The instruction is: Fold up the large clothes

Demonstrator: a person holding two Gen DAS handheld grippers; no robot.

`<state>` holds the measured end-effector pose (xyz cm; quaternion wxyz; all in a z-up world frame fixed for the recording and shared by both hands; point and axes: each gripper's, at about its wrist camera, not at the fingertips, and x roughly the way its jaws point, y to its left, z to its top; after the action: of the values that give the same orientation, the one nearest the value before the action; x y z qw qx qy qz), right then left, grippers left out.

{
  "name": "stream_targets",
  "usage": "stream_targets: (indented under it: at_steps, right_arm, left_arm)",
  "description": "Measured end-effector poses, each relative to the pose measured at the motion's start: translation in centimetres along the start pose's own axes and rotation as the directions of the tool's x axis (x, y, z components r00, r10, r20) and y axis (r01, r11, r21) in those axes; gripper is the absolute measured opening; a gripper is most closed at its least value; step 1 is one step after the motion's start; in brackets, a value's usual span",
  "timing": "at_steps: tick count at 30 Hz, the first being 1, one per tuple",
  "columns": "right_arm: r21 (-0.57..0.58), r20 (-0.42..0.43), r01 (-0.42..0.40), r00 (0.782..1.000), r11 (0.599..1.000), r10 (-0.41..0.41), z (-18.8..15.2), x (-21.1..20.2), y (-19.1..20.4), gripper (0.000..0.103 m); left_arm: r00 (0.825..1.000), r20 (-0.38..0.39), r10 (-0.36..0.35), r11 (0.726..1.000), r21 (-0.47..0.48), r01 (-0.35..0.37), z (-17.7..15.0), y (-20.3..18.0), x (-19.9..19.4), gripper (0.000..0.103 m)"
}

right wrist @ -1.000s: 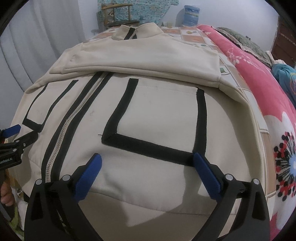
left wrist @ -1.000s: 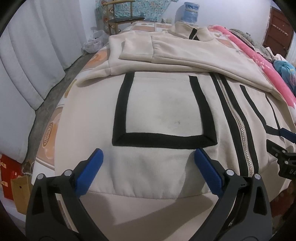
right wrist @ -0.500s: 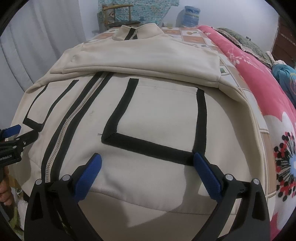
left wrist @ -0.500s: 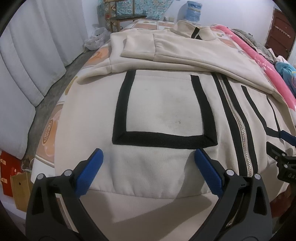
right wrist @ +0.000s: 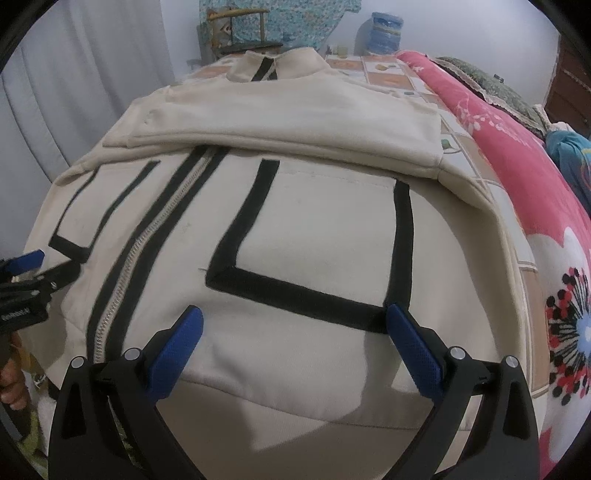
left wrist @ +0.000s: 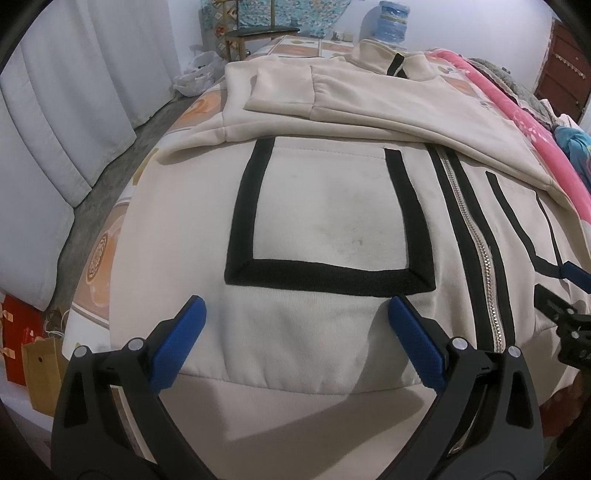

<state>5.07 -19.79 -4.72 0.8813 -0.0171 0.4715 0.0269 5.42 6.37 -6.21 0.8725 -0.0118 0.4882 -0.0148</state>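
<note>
We hold both tools low over the near hem of the cream jacket (left wrist: 332,332), which lies zipped and face up on the bed (left wrist: 110,258), collar at the far end and both sleeves (right wrist: 280,125) already folded across the chest. The left gripper (left wrist: 295,325) hangs spread wide below one black-trimmed pocket (left wrist: 325,221), and the right gripper (right wrist: 291,328) is equally splayed below the other pocket (right wrist: 317,236), each to one side of the zipper (left wrist: 480,258); neither grips any cloth. We judge this symmetrical stance is meant for pinching the hem at two points and carrying it toward the collar. Whether the blue pads (left wrist: 181,339) touch the fabric is hard to tell through the fisheye. By the bed stands a brown paper bag (left wrist: 44,369); a water jug (right wrist: 384,33) sits beyond, contents unclear.
</note>
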Motion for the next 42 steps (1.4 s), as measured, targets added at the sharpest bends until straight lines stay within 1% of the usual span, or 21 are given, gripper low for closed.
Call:
stream_targets:
  at_steps: [4, 8, 20, 28, 32, 33, 35, 37, 38, 41, 42]
  right_arm:
    - [-0.025, 0.029, -0.012, 1.000, 1.000, 0.012, 0.3, -0.9, 0.7, 0.096]
    - [-0.061, 0.025, 0.000, 1.000, 0.998, 0.002, 0.5, -0.8, 1.4, 0.096]
    - [-0.044, -0.026, -0.005, 1.000, 0.999, 0.004, 0.1, 0.6, 1.7, 0.096]
    - [-0.048, -0.017, -0.001, 1.000, 0.999, 0.000, 0.0, 0.7, 1.6, 0.096]
    - [-0.051, -0.012, -0.002, 1.000, 0.999, 0.001, -0.1, 0.8, 1.6, 0.096]
    - [-0.051, -0.012, -0.003, 1.000, 0.999, 0.003, 0.0, 0.8, 1.6, 0.096]
    - [-0.055, -0.012, -0.006, 1.000, 0.998, 0.005, 0.0, 0.8, 1.5, 0.096]
    - [-0.057, -0.011, -0.008, 1.000, 0.998, 0.008, 0.0, 0.8, 1.5, 0.096]
    - [-0.059, -0.009, -0.009, 1.000, 0.998, 0.008, 0.0, 0.8, 1.5, 0.096]
    - [-0.060, -0.002, -0.009, 1.000, 0.998, 0.009, -0.1, 0.8, 1.5, 0.097]
    - [-0.060, 0.000, -0.009, 1.000, 0.998, 0.009, -0.1, 0.8, 1.5, 0.097]
  left_arm:
    - [1.000, 0.000, -0.001, 1.000, 0.000, 0.001, 0.0, 0.0, 0.0, 0.096]
    - [1.000, 0.000, -0.001, 1.000, 0.000, 0.001, 0.0, 0.0, 0.0, 0.096]
    - [1.000, 0.000, -0.001, 1.000, -0.001, 0.001, 0.0, 0.0, 0.0, 0.096]
    - [1.000, 0.005, -0.002, 1.000, 0.002, 0.002, 0.0, 0.0, 0.0, 0.096]
    - [1.000, -0.003, -0.015, 1.000, 0.026, 0.016, 0.2, 0.4, -0.2, 0.096]
    - [1.000, 0.011, -0.009, 1.000, 0.029, 0.008, 0.1, 0.8, -0.5, 0.096]
    - [0.997, 0.076, -0.006, 1.000, 0.021, 0.004, -0.2, 2.0, -2.0, 0.096]
    - [0.990, 0.139, -0.035, 0.999, 0.010, 0.034, -1.0, 3.8, -3.8, 0.096]
    - [0.986, 0.158, -0.043, 0.999, 0.006, 0.043, -1.5, 4.6, -4.5, 0.095]
    - [0.984, 0.167, -0.056, 0.998, 0.005, 0.056, -3.4, 6.5, -5.8, 0.095]
    - [0.986, 0.156, -0.065, 0.998, 0.004, 0.065, -4.3, 7.2, -6.1, 0.091]
